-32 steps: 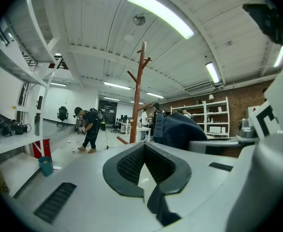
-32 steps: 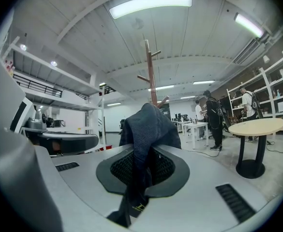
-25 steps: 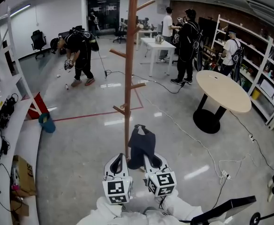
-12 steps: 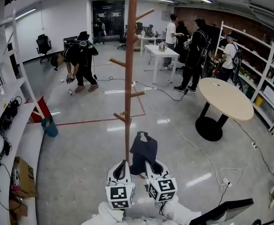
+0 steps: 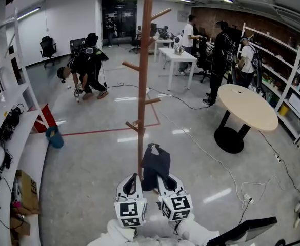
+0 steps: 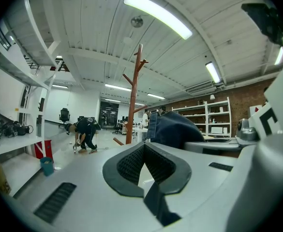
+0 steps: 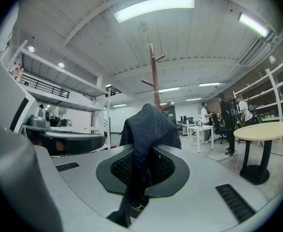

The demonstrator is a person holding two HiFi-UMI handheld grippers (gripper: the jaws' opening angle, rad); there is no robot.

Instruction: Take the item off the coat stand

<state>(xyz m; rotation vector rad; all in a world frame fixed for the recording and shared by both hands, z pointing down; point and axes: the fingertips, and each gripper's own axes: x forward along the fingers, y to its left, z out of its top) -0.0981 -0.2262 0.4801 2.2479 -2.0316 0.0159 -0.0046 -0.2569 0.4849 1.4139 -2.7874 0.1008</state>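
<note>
Nearest the person, the right gripper (image 5: 163,178) is clenched on the dark blue folded cloth item (image 5: 155,160). The cloth stands up from its jaws just to the right of the foot of the tall brown wooden coat stand (image 5: 144,86), below the lowest peg and touching none of them. The left gripper (image 5: 132,182), on the near side of the pole's foot, has its jaws together on nothing.

The lift-off looks done, so the step in hand is carrying the cloth clear. The next move calls for keeping the grip firm and drawing back or to the right, away from the pole and its stub pegs.

Right of the stand the shiny grey floor (image 5: 88,178) is open, though a white cable (image 5: 211,158) trails across it. Farther right stands a round beige table (image 5: 244,104). White shelving (image 5: 8,132) lines the far left, and several people work beyond the stand.
</note>
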